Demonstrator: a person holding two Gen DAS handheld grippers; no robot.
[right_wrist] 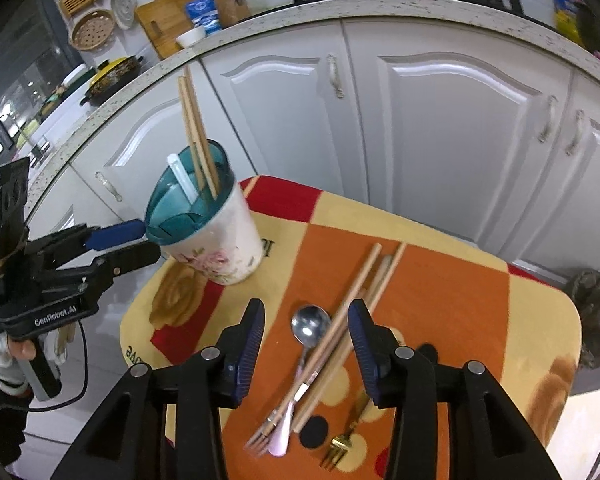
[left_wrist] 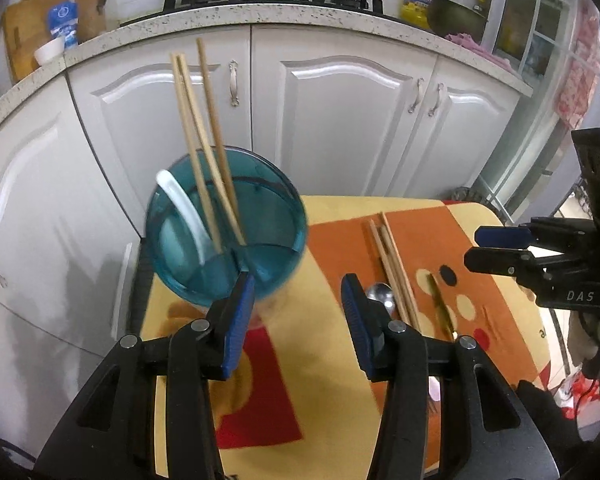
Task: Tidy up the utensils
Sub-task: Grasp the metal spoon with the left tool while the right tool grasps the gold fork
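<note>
A white floral utensil holder with a teal insert [right_wrist: 220, 236] stands tilted at the table's left corner, holding wooden chopsticks [right_wrist: 198, 140] and a white spoon [right_wrist: 184, 178]. It also shows in the left wrist view [left_wrist: 220, 228]. My left gripper [left_wrist: 298, 312] is open, its left finger [left_wrist: 240, 316] at the holder's rim; from the right wrist view, my left gripper [right_wrist: 130, 240] touches the holder's side. My right gripper [right_wrist: 306, 352] is open above a metal spoon [right_wrist: 310, 328], loose chopsticks [right_wrist: 352, 320], a fork [right_wrist: 268, 428] and a gold fork [right_wrist: 340, 444].
The small table has an orange, yellow and red cloth [right_wrist: 440, 292]. White cabinets [right_wrist: 440, 128] and a speckled countertop stand behind. A dark object [right_wrist: 592, 312] sits at the table's right edge. My right gripper shows at the right of the left wrist view [left_wrist: 500, 248].
</note>
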